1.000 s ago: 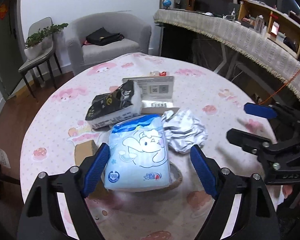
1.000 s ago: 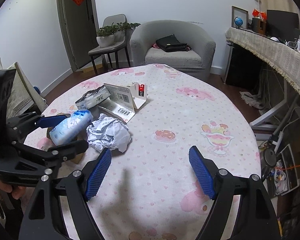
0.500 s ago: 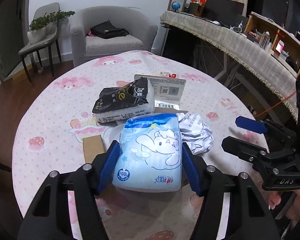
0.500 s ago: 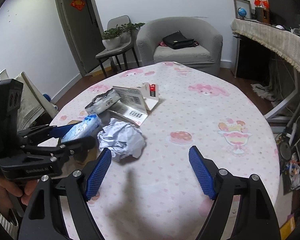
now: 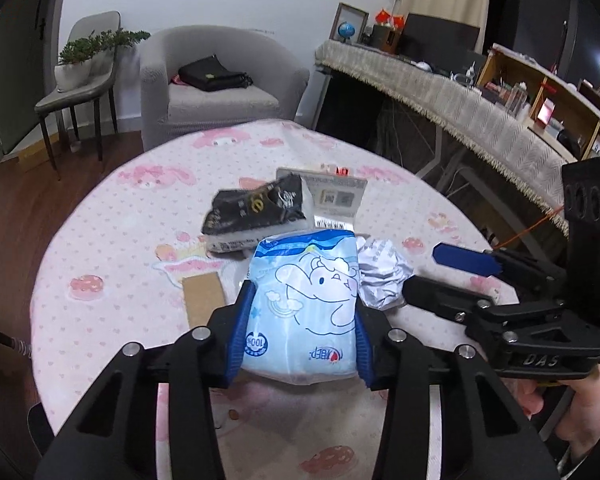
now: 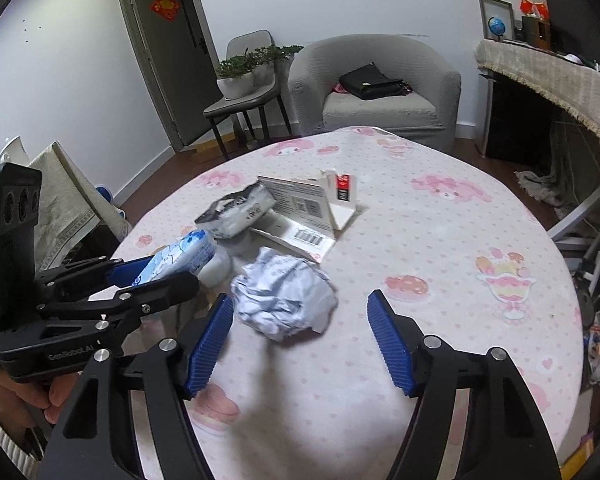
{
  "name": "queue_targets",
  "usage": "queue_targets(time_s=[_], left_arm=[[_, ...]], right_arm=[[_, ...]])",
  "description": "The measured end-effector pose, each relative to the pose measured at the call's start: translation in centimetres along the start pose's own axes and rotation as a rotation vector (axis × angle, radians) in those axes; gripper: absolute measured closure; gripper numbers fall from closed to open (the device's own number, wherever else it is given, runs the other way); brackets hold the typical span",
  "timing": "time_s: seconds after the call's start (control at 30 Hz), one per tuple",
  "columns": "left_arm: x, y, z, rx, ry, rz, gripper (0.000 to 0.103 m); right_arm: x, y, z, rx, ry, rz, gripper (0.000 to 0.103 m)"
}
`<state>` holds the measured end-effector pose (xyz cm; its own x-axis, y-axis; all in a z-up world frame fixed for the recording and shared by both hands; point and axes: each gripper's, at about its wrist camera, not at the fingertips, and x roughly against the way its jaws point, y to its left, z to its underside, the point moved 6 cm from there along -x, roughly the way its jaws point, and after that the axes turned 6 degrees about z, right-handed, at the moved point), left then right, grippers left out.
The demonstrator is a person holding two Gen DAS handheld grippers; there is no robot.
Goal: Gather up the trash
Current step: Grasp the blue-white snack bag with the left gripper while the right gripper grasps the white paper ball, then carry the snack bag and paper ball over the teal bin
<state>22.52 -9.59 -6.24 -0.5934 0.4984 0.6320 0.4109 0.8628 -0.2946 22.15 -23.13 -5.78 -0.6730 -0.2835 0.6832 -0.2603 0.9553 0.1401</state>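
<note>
The left tool (image 5: 300, 332) is clenched on a light blue tissue pack (image 5: 306, 304), with its blue pads pressing the two long sides of the pack near its lower end. In the left wrist view the pack sits in the lower middle of the frame, and its long axis runs from the tool up toward the upper middle, away from the camera. In the right wrist view the same pack (image 6: 180, 258) appears at the middle left, pointing to the upper right. The right tool (image 6: 300, 344) is released, its two blue pads wide apart, with a crumpled white paper ball (image 6: 286, 298) just above the gap between them. Behind lie a black and white wrapper (image 5: 256, 210) and a flattened white carton (image 6: 312, 216) on the round surface (image 6: 440, 248) with a pink cloth.
</note>
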Motion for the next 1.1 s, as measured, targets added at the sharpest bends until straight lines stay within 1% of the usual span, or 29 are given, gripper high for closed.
queue_targets(time_s=[0.17,0.23,0.4,0.57,0.63,0.73,0.87,1.1], left_arm=[[2.2,0.7,-0.6,0.029,-0.064,0.010,0.056],[2.7,1.1,-0.7,0.042,-0.072,0.013,0.056],[4.4,2.0,-0.6,0.046,-0.084,0.001,0.056],[6.3,3.4,-0.2,0.057,-0.100,-0.016,0.056],[6.9,4.1,0.0,0.064,-0.102,-0.027,0.056],[8.0,5.3,0.3,0.080,-0.109,-0.043,0.056],[9.6,7.1,0.8,0.105,-0.125,-0.065,0.056],[12.2,9.7,1.9,0.140,-0.138,-0.107,0.056]], right_arm=[[-0.9,1.0,-0.1,0.010,0.017,0.010,0.033],[-1.2,1.4,-0.2,0.009,0.023,0.015,0.036],[-2.5,1.7,0.0,0.001,0.066,0.064,0.040],[-3.1,2.0,-0.2,-0.003,0.082,0.097,0.051],[-3.1,2.3,-0.3,-0.005,0.091,0.115,0.053],[-2.7,2.9,-0.6,-0.007,0.082,0.121,0.054],[-1.5,4.0,-1.5,0.016,0.046,0.136,0.054],[-0.3,6.8,-2.5,0.053,0.013,0.120,0.054]])
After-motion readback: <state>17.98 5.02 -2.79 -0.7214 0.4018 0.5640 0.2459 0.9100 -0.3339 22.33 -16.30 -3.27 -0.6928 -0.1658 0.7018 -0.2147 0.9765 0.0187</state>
